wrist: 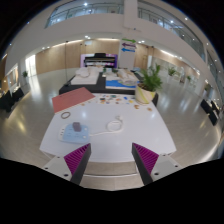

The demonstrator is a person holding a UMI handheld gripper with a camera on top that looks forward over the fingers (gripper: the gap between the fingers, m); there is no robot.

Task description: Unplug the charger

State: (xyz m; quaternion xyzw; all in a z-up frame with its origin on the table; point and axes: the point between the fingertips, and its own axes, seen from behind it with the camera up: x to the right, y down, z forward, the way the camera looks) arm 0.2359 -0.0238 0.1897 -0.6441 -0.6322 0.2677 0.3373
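Note:
A white table (100, 140) lies ahead of my gripper (112, 160). On it sits a small pale charger block (78, 129) with a thin white cable (113, 125) trailing to the right across the tabletop. My fingers, with their magenta pads (77, 157), stand wide apart at the table's near edge. Nothing is between them. The charger lies well beyond the fingers, a little to the left.
A small dark ring (66, 115) lies near the table's left edge. A reddish mat (72, 98) and small coloured items (115, 99) sit at the far end. A potted plant (148, 82) stands at the far right. Desks and chairs fill the hall beyond.

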